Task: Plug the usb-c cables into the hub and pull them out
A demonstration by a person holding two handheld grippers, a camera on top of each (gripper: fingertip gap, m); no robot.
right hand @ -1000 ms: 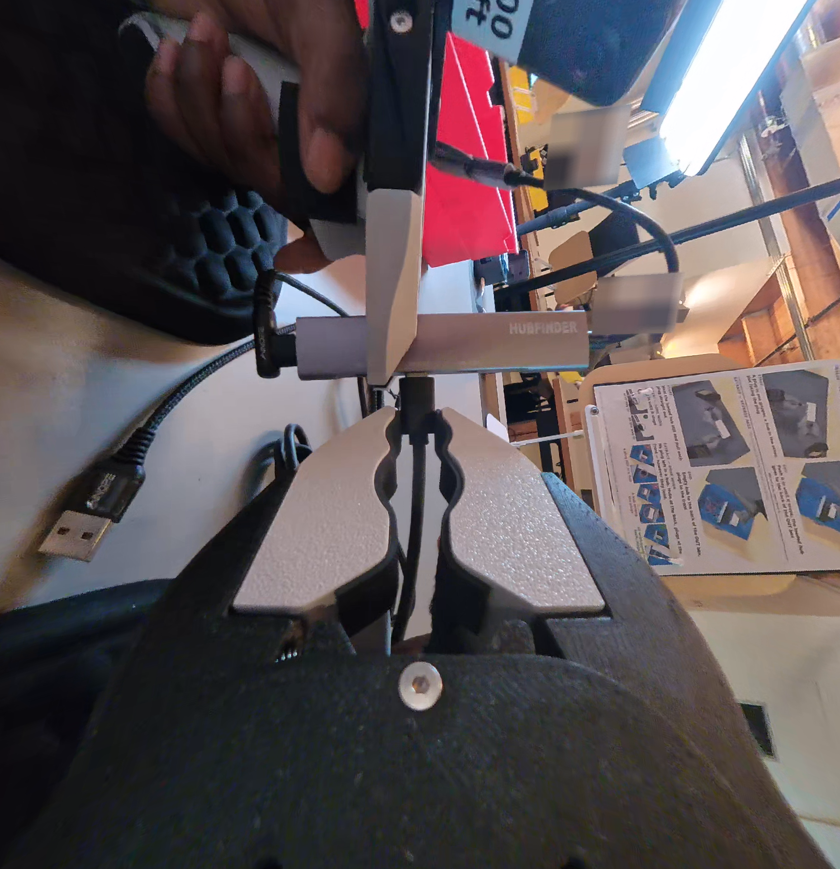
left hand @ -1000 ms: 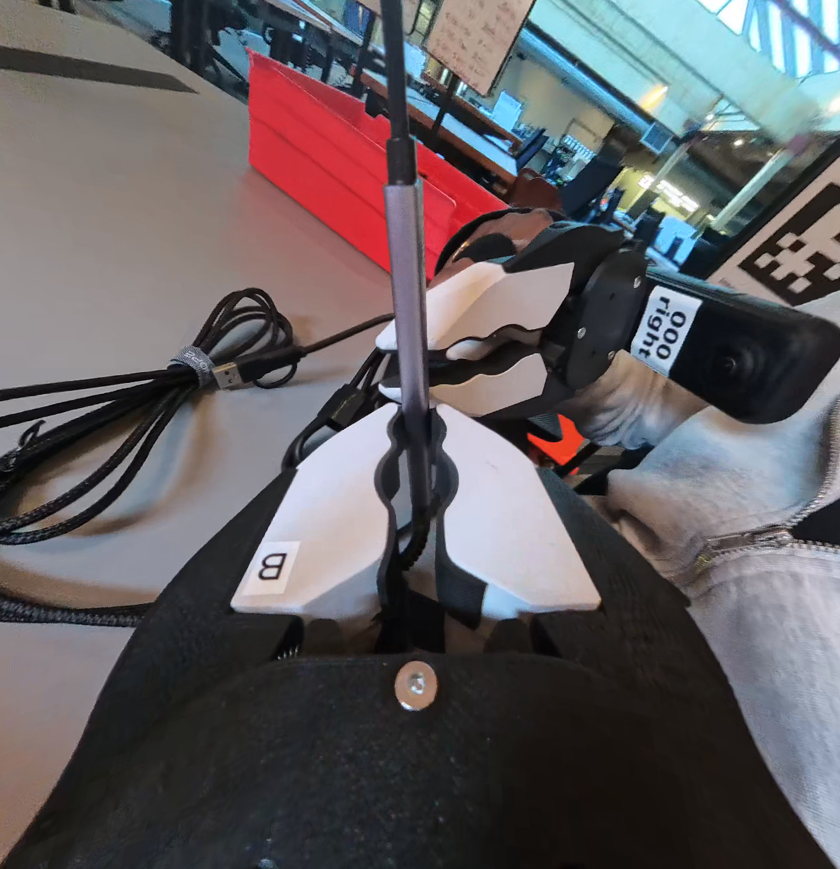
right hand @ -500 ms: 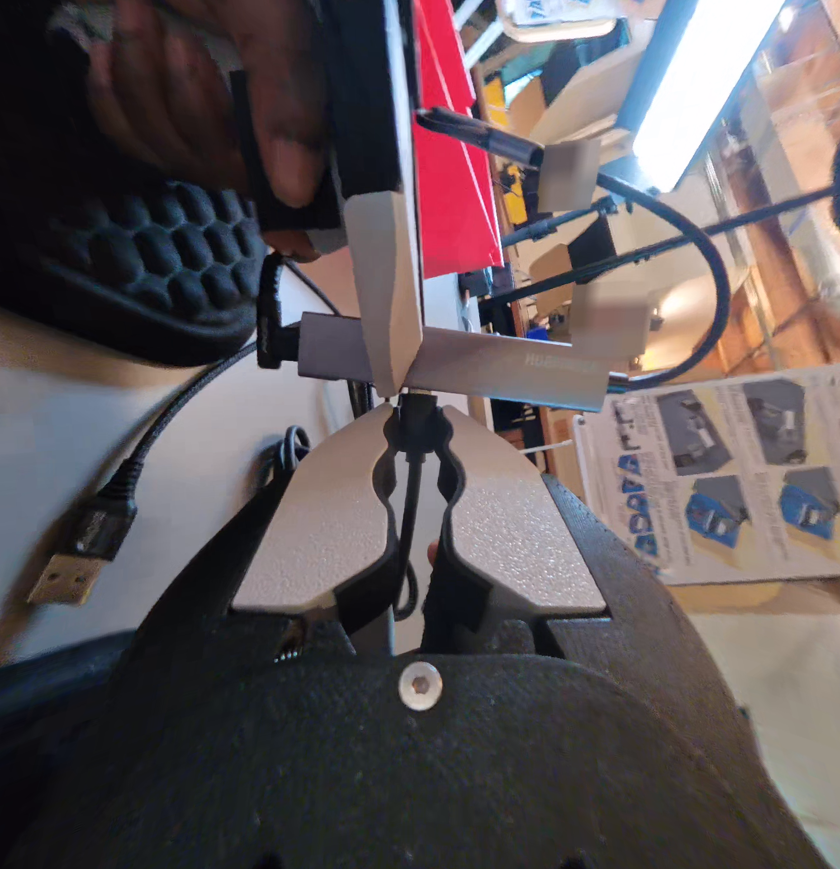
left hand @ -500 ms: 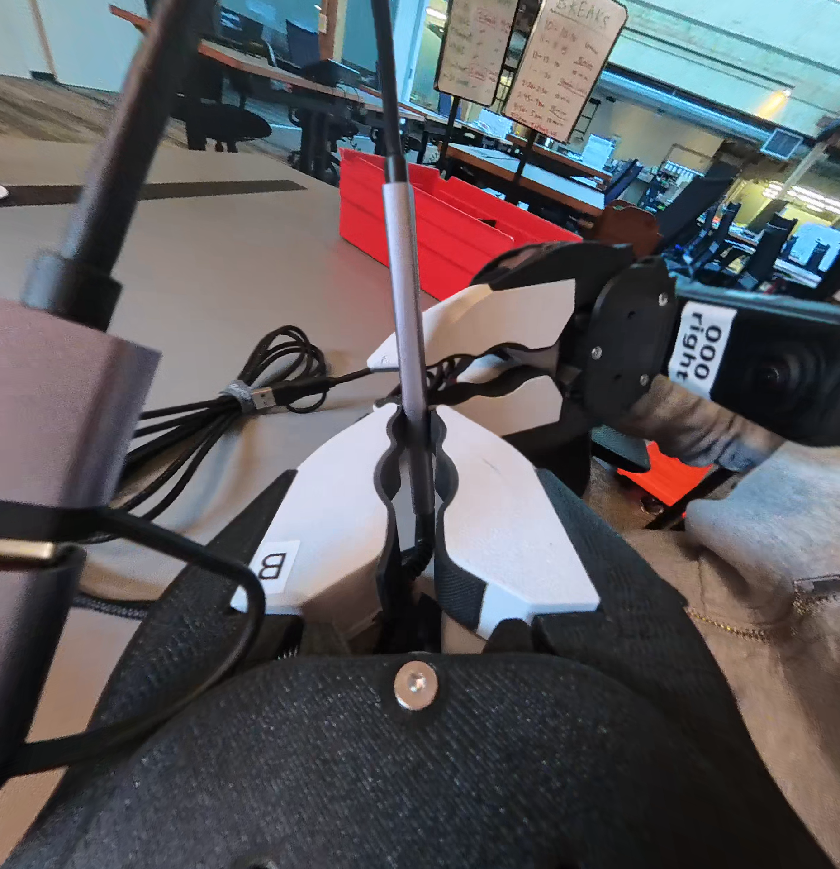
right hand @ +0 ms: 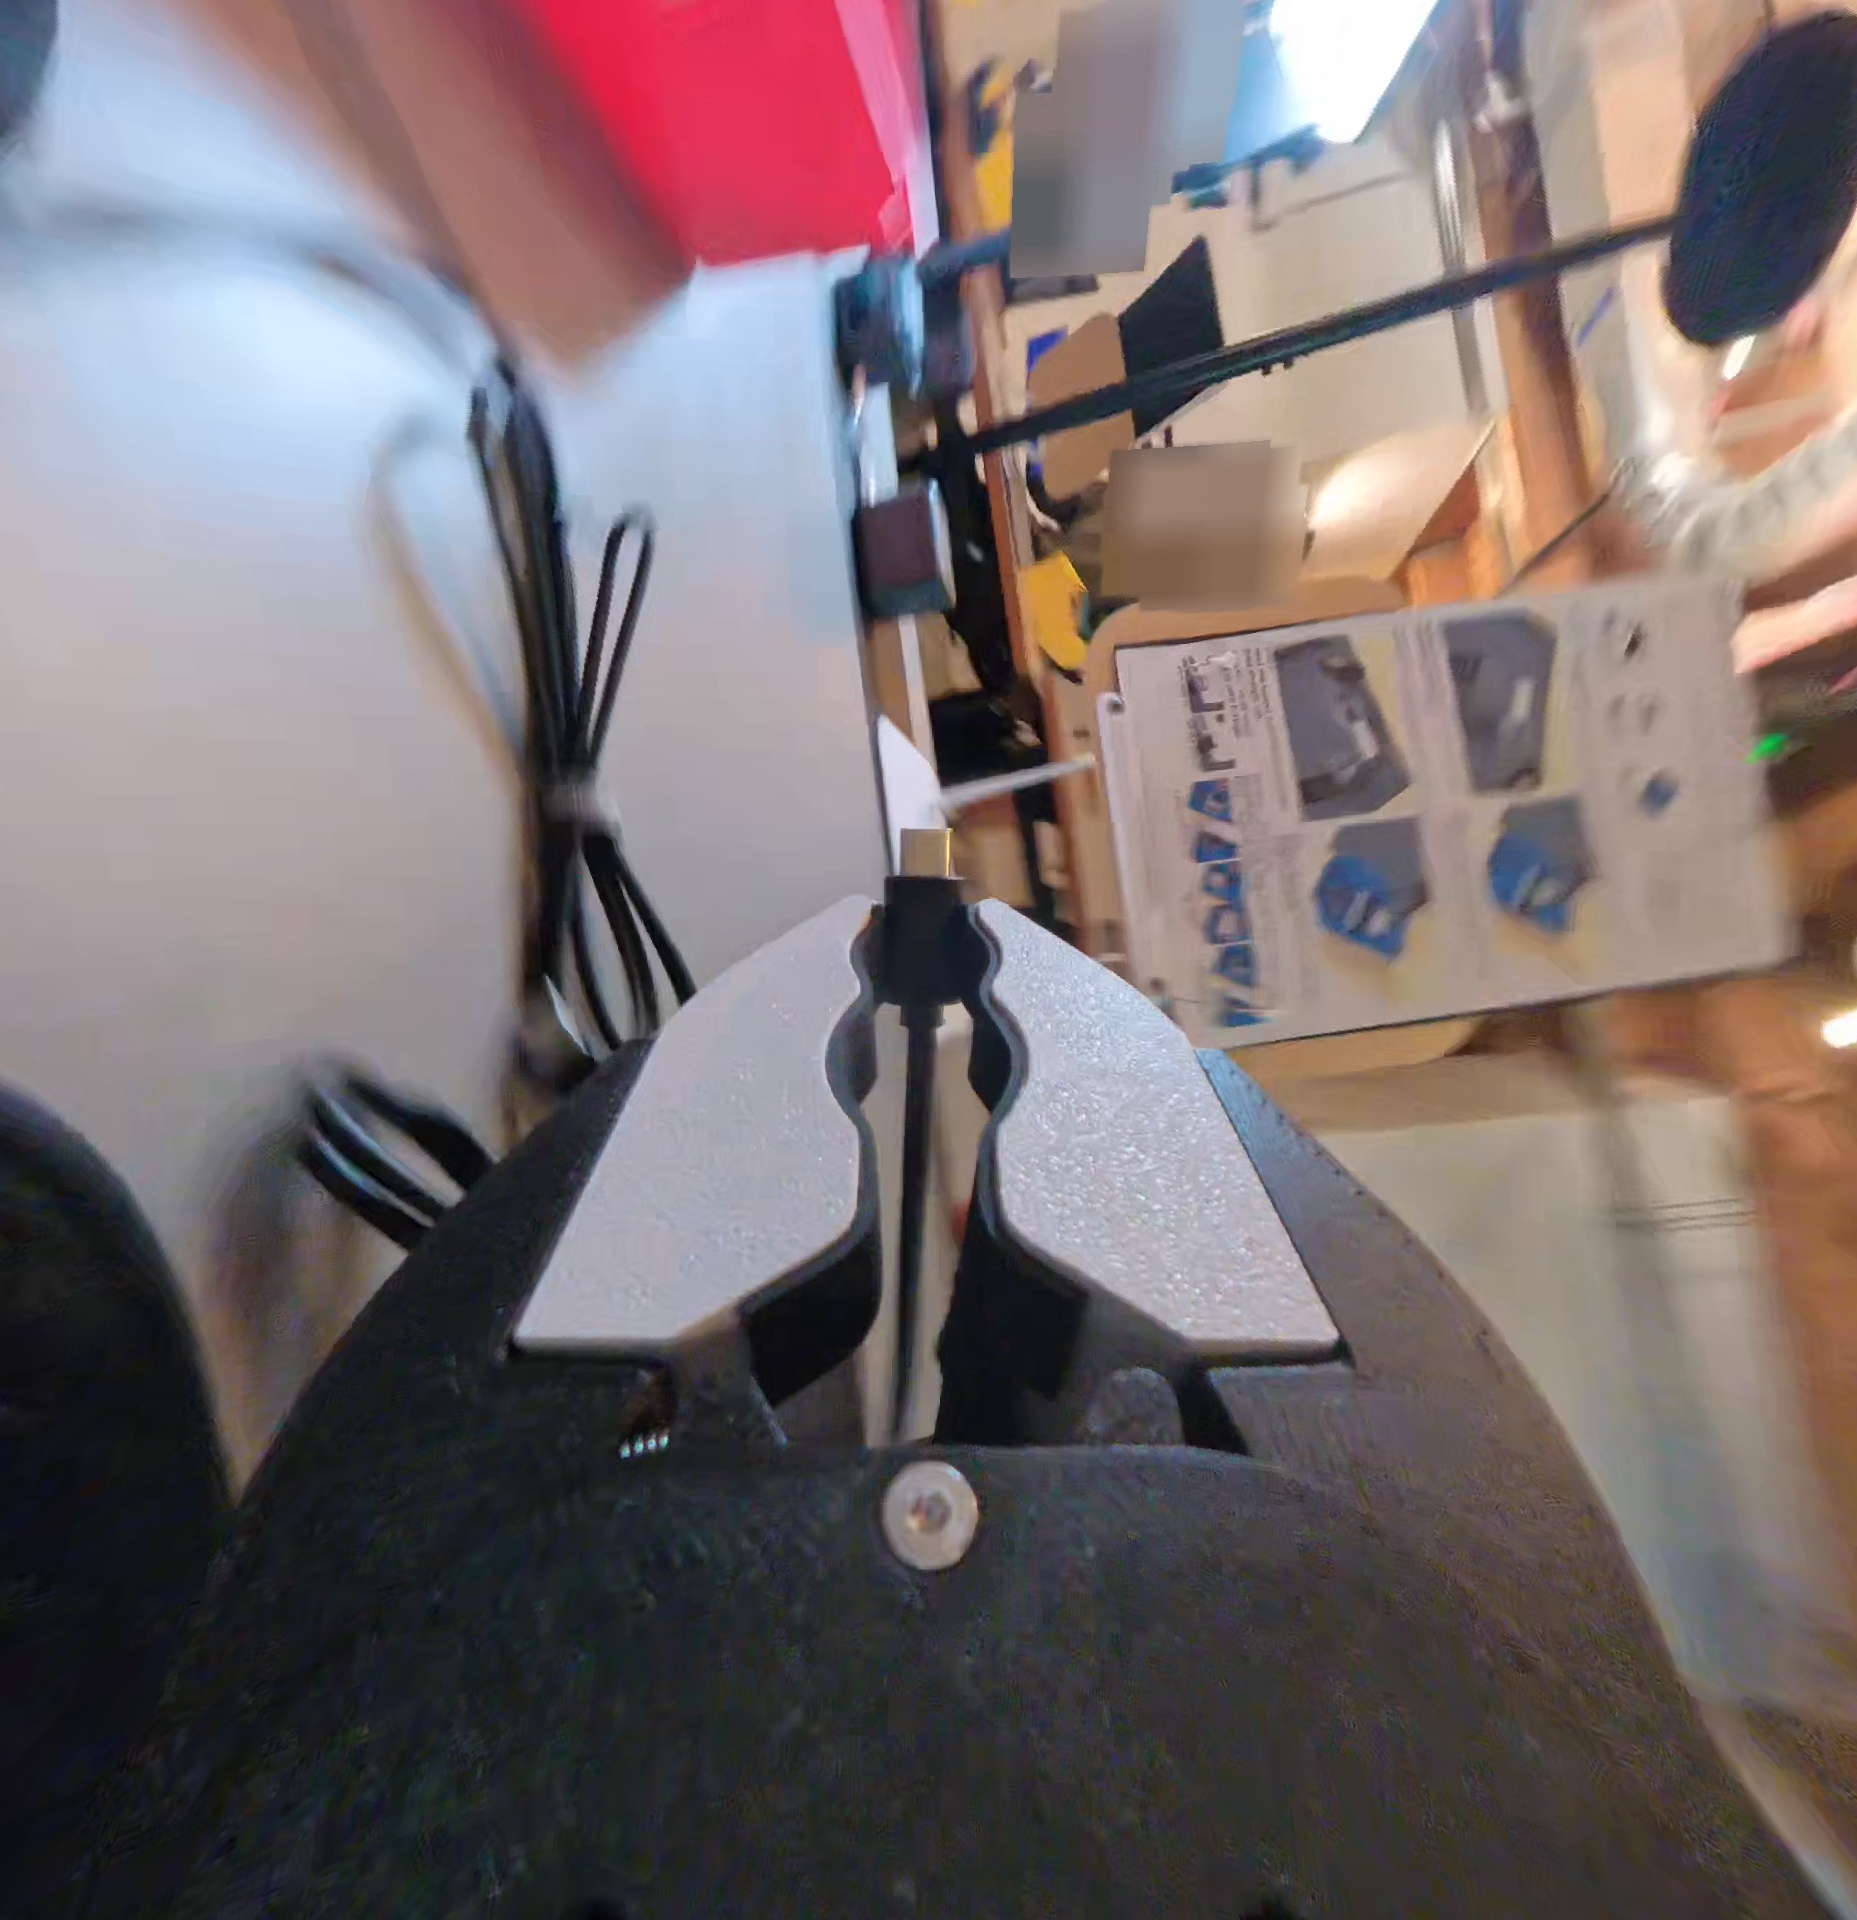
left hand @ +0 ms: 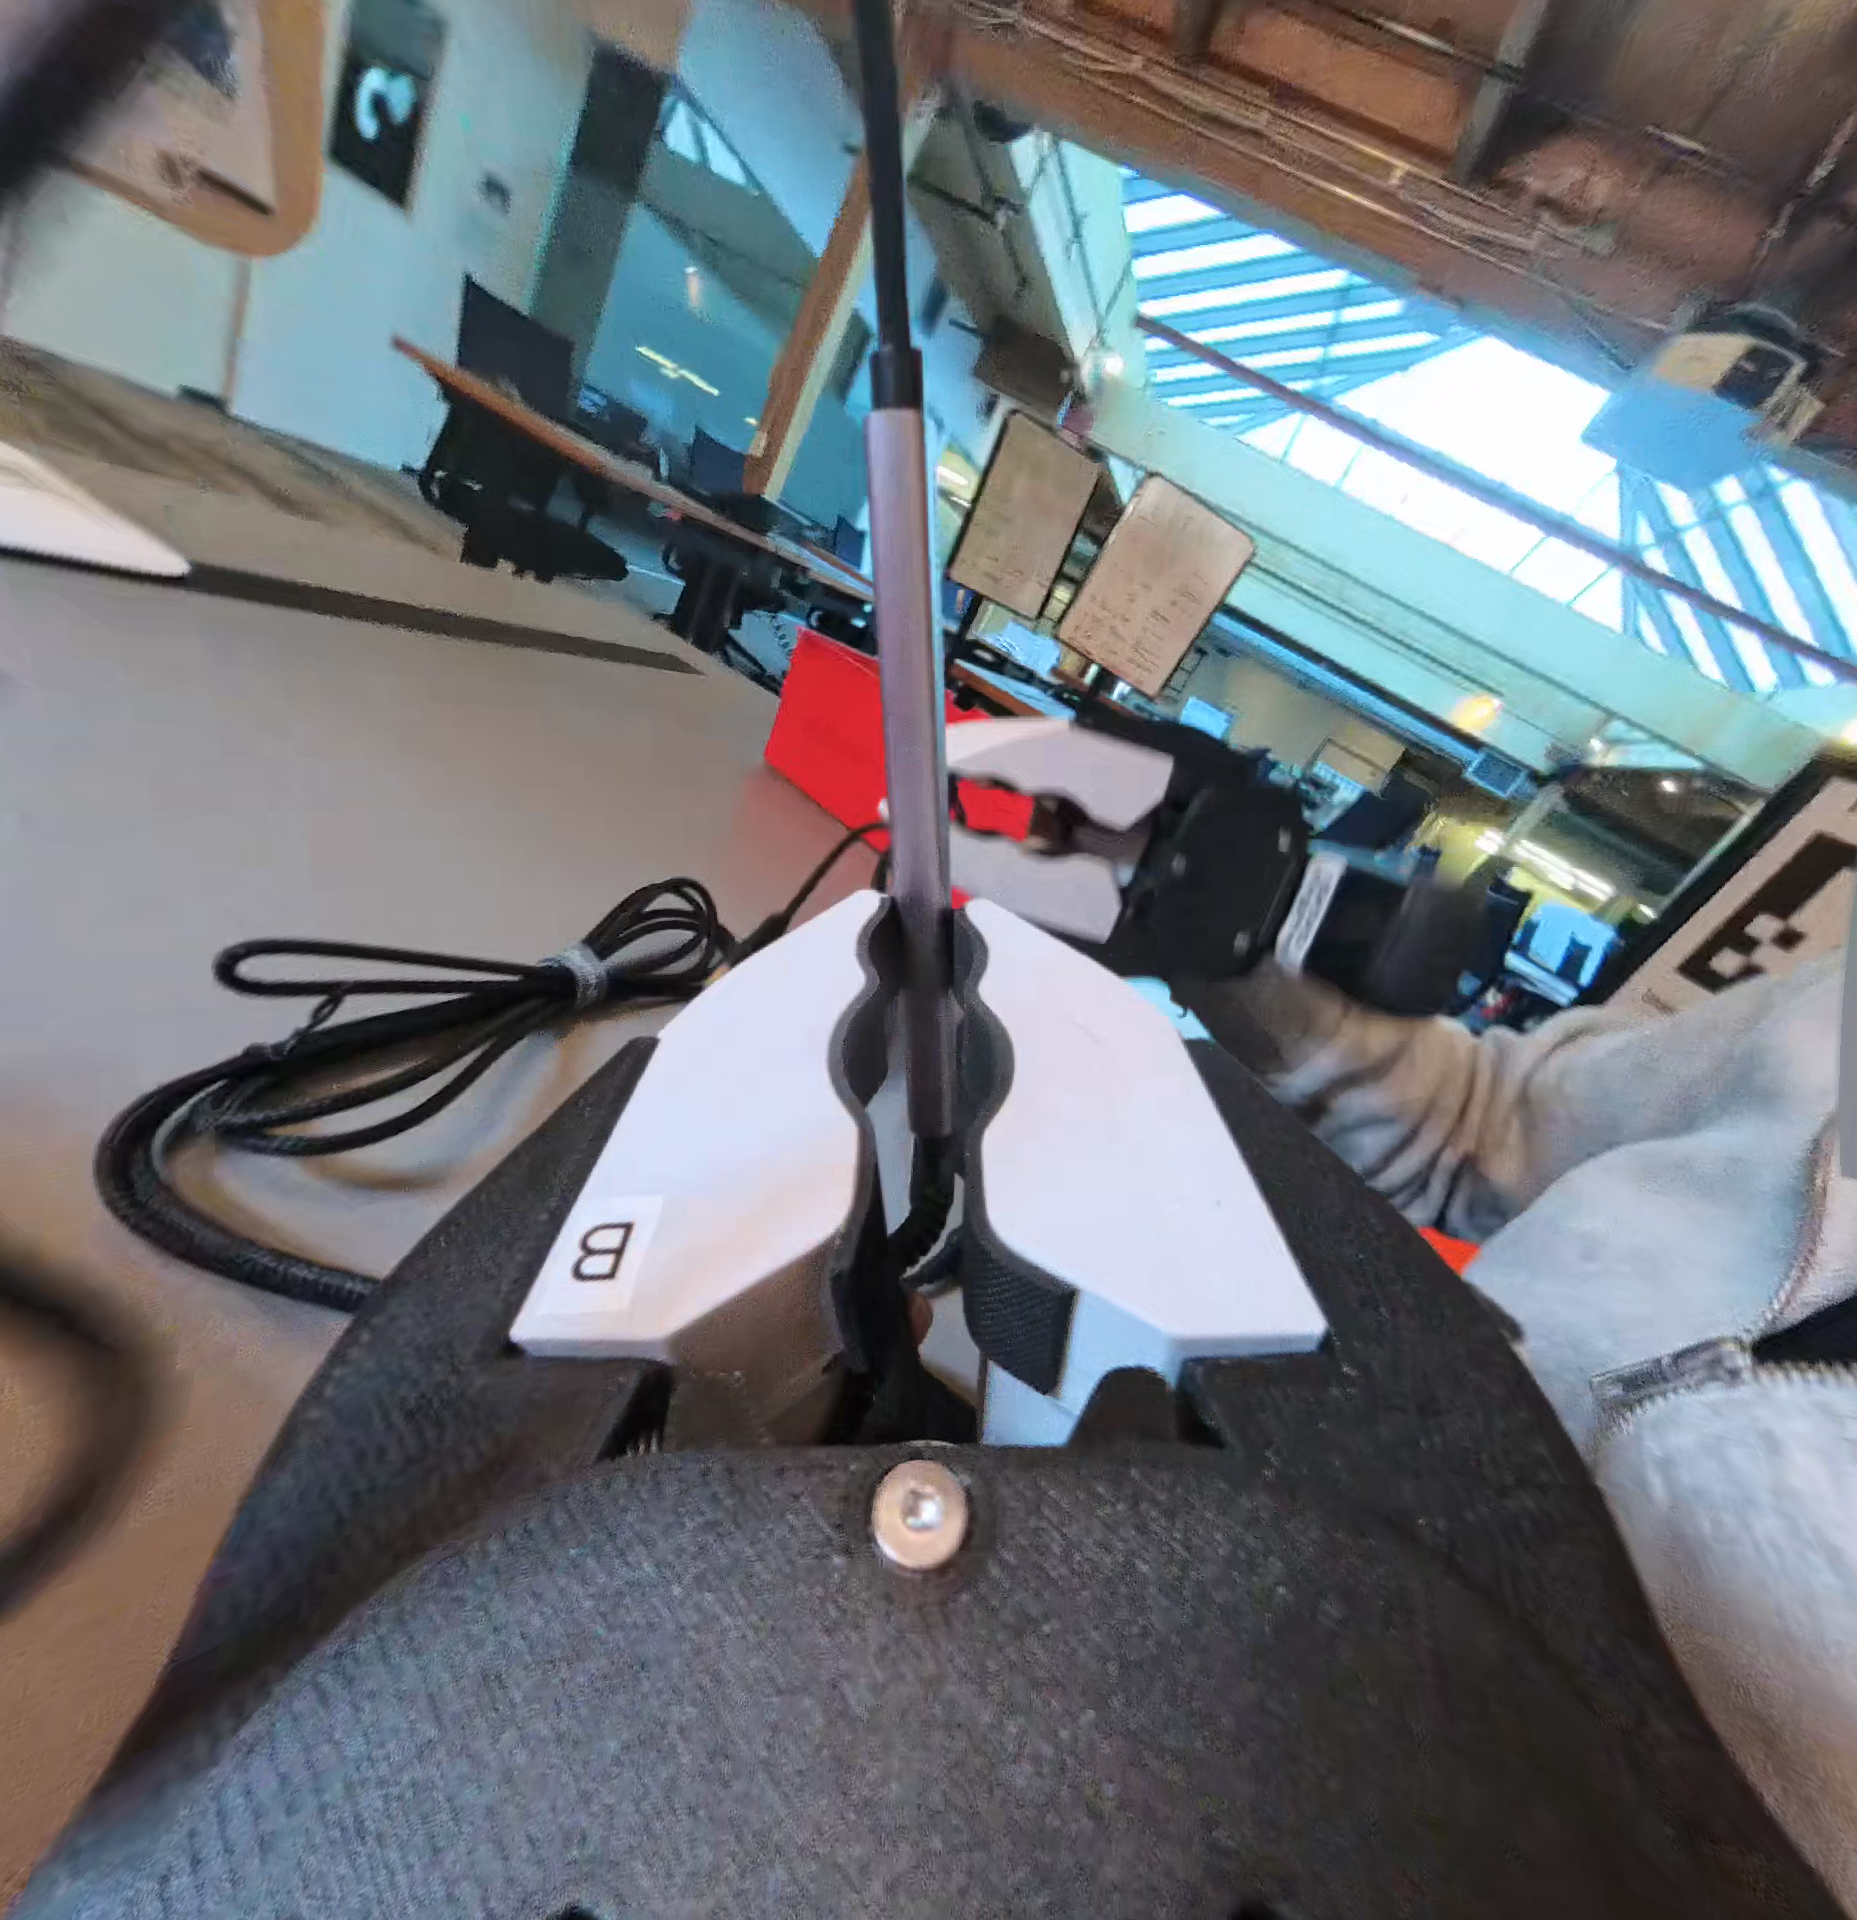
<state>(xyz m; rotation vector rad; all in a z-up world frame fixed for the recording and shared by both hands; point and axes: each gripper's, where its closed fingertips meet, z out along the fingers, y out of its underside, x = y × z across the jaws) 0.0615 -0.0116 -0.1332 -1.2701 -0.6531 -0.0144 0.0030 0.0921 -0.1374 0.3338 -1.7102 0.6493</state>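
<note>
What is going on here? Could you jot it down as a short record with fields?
left gripper: shut on the hub
hub: slim grey bar, standing up between the fingers
right gripper: shut on a cable plug
plug: metal tip bare, out of the hub
hub and plug: apart
table: a tied black cable bundle lies on it
red bin: at the far table edge
</note>
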